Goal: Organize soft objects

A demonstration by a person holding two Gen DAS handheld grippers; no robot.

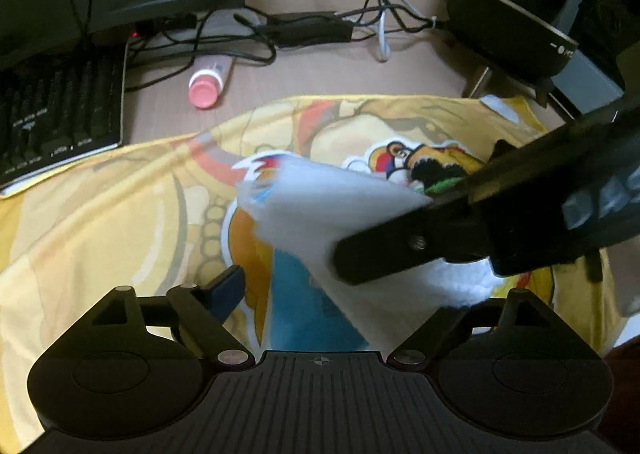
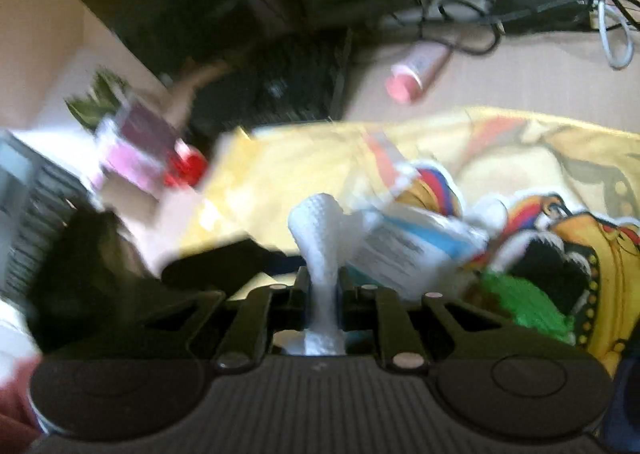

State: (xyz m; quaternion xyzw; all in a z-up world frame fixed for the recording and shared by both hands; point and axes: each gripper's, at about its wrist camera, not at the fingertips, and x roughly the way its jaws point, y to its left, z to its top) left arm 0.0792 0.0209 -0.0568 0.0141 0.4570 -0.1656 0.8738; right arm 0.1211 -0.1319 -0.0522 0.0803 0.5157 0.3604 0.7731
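Observation:
A yellow cloth (image 1: 120, 222) with a cartoon print lies spread over the desk. My right gripper (image 1: 348, 262) reaches in from the right, shut on a white tissue pack (image 1: 320, 210) held just above the cloth. In the blurred right wrist view, white dotted tissue (image 2: 320, 246) is pinched between the fingers of the right gripper (image 2: 322, 282), and the pack's labelled body (image 2: 400, 250) hangs to the right. My left gripper (image 1: 356, 286) stands open low over the cloth; its left finger (image 1: 228, 286) shows, the other is hidden behind the pack. A green and black fuzzy item (image 2: 524, 294) rests on the cloth.
A black keyboard (image 1: 60, 118) sits at the left, overlapping the cloth's edge. A pink-capped bottle (image 1: 208, 82) lies beyond the cloth, with tangled cables and a power brick (image 1: 308, 30) behind. A black appliance (image 1: 516, 14) stands at the back right. A pink box (image 2: 136, 142) is far left.

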